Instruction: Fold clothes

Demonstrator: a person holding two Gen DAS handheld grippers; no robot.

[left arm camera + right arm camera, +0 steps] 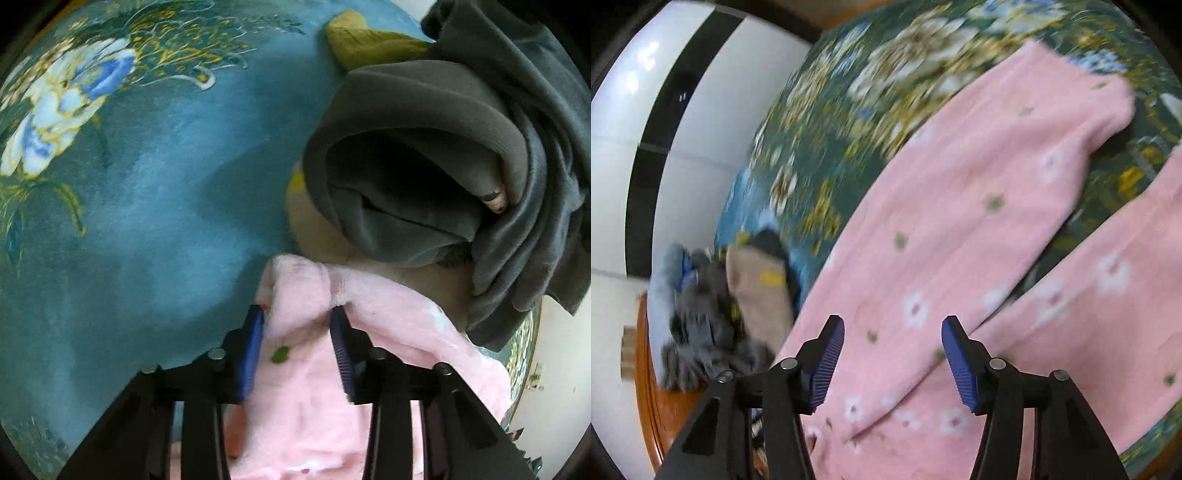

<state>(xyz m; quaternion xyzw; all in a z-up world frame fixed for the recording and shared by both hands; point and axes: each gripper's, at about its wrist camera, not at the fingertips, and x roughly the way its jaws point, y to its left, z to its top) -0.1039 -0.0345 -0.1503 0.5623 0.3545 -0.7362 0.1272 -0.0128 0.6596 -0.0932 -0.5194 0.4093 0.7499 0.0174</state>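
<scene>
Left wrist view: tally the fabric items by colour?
Pink fleece garment: 1
Dark grey garment: 1
Olive-yellow cloth: 1
Cream cloth: 1
Blue floral bedspread: 1
Total: 5

Your left gripper [297, 317] has black angular arms with round silver screws and two blue ribbed pads [251, 354] at the lower centre of the frame. Your right gripper [893, 328] looks the same: black frame, silver screws, blue ribbed pads [827, 363].
</scene>
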